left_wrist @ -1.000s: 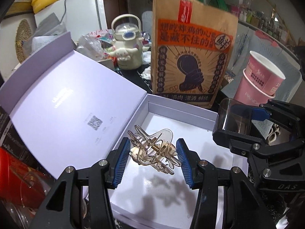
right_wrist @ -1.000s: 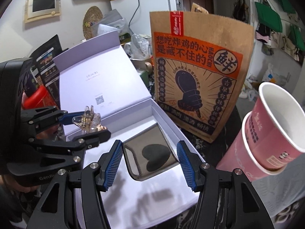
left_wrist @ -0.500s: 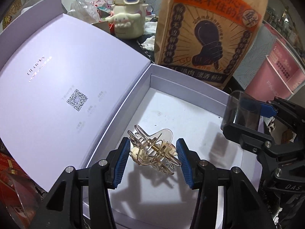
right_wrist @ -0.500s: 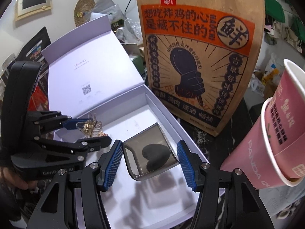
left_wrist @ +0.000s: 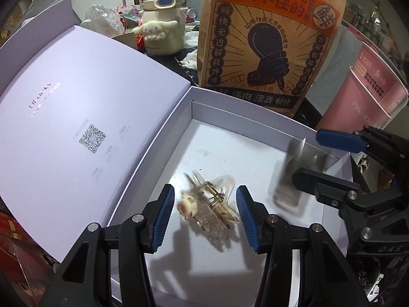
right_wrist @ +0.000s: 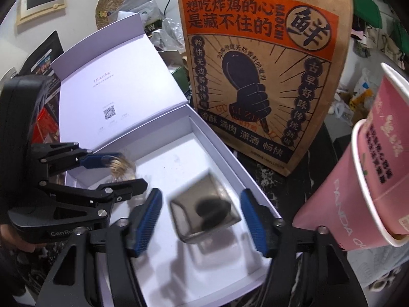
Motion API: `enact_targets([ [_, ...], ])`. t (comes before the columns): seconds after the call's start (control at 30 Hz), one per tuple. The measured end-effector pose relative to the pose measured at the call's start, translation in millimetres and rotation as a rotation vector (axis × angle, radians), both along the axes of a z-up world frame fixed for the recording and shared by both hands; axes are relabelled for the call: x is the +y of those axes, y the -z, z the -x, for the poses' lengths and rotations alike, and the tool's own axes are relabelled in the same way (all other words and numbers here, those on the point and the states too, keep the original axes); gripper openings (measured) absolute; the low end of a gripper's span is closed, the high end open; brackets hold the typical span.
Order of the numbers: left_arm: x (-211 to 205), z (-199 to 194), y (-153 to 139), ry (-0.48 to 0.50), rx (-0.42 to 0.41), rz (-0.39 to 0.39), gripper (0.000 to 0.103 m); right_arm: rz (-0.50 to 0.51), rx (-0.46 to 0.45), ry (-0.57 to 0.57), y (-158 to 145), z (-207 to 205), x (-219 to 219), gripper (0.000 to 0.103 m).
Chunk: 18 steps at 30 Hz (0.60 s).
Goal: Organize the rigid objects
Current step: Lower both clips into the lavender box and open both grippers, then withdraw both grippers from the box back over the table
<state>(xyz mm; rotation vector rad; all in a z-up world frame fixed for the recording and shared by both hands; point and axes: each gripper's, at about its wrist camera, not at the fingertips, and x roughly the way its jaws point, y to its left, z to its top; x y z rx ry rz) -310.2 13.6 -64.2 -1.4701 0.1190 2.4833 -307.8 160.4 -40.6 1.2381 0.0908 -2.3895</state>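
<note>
Right wrist | right hand-held gripper (right_wrist: 200, 220) jaws just opening, blurred mirror (right_wrist: 204, 215) seemingly loose over box (right_wrist: 225, 153); left hand-held gripper (left_wrist: 205, 213) open around hair claw (left_wrist: 207, 204)

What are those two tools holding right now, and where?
The right tool has just been opening; the smoky square case is loose between its pads. Whether the left tool grips the blurred hair claw is unclear.

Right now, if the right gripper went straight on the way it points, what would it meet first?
Probably the smoky clear case, loose between the just-opened pads of the right gripper, then the white box floor.
</note>
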Motion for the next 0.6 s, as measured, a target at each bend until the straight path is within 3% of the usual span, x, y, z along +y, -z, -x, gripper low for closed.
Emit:
enact_targets([
  [0.03,-0.5,-1.4,-0.7,-0.002,0.001,0.002,0.054,-0.002,0.005,0.005,-1.5,-0.8,1.0,0.072],
  [0.13,-0.8,-3.3,-1.7,-0.003,-0.012,-0.007,0.084,-0.013,0.012,0.011,-3.8,-2.9,3.0,0.073],
  [0.17,-0.8,-4.4,-2.7,-0.001,-0.010,-0.014,0.088,-0.011,0.011,0.012,-4.2,-5.0,4.0,0.073],
  [0.6,-2.0,-22.7,-31.2,-0.003,0.061,0.006,0.088,-0.003,0.036,0.035,-23.1,-26.8,13.0,0.073],
])
